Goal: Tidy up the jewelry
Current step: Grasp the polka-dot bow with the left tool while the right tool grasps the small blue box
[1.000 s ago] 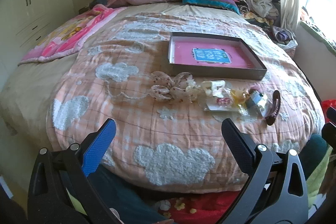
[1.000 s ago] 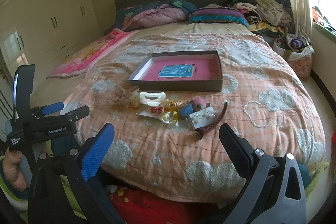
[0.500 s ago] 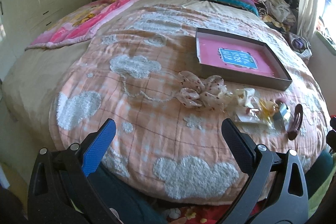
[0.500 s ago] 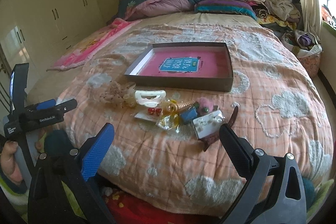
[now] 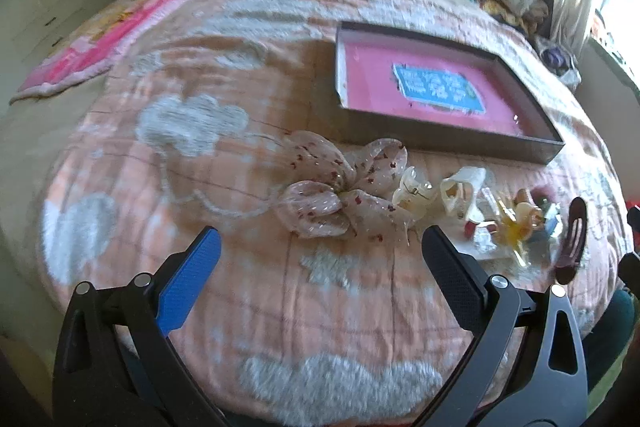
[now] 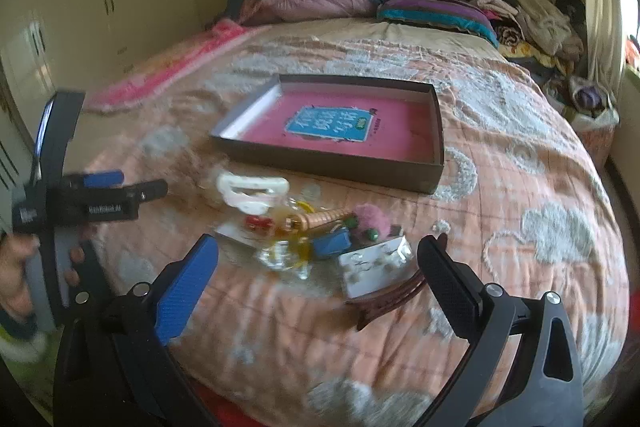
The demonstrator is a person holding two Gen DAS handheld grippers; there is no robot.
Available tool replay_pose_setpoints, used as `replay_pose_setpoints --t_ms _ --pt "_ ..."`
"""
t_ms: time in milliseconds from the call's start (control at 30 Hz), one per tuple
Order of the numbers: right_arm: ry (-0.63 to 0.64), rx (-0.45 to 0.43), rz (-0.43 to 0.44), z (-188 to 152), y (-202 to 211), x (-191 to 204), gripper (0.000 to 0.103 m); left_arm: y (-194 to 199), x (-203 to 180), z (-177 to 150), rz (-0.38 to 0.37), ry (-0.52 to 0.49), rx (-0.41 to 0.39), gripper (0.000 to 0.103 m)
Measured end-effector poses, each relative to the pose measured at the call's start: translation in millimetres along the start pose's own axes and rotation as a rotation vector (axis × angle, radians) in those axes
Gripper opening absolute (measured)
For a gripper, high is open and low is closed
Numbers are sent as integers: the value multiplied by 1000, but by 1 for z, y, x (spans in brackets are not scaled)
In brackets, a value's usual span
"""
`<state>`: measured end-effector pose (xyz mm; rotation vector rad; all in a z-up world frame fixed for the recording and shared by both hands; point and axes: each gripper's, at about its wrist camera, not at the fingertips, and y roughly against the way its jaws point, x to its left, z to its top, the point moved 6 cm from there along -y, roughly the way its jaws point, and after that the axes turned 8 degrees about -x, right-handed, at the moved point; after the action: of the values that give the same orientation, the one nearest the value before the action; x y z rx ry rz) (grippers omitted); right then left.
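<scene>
Both grippers — left gripper (image 5: 320, 259) and right gripper (image 6: 318, 259) — hang above the bed (image 6: 520, 195) with jaws spread wide, gripping nothing. The jewelry pile (image 6: 304, 231) lies on the quilt just beside the open pink-lined box (image 6: 332, 167), with none inside.

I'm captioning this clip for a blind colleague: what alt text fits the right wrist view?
The open right gripper hovers over a pile of hair accessories on a peach cloud-patterned bedspread. Beyond the pile lies a shallow pink-lined box; the left gripper shows at the left edge.
</scene>
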<state>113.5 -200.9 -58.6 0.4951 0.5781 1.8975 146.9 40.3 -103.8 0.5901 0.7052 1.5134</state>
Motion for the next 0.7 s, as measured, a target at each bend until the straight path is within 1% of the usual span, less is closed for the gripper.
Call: replay_pose_setpoints --t_ms 33,67,167,300,400,467,533,567,600,633,667,700 --pt "13 7 1 -1 -4 0 94 -6 0 1 -7 5 13 94" --pt "22 15 5 -2 -10 0 86 -12 0 2 -9 13 25 94" --pt "38 56 14 -7 -28 -2 77 -27 9 4 -13 71 47 94" --pt "37 93 30 -12 -45 -3 67 -43 19 2 -59 157 85 94" --pt "44 104 39 -14 -55 -1 60 -51 20 0 -93 179 98 94" --pt "44 118 49 -15 -60 0 50 -54 18 -1 -117 185 95 94" --pt "38 128 57 -16 -68 0 44 -54 16 0 -137 182 86 89" --pt "34 131 54 -16 -71 -1 43 -54 14 0 -144 178 80 83" --pt "32 129 50 -16 -73 -3 43 -54 13 1 -154 175 77 73" --pt "31 127 49 -16 -74 -3 41 -55 11 2 -160 172 74 70" --pt "30 122 47 -15 -75 -5 35 -56 10 2 -161 166 72 63" --pt "31 119 45 -14 -75 -6 32 -57 8 2 -162 156 67 53"
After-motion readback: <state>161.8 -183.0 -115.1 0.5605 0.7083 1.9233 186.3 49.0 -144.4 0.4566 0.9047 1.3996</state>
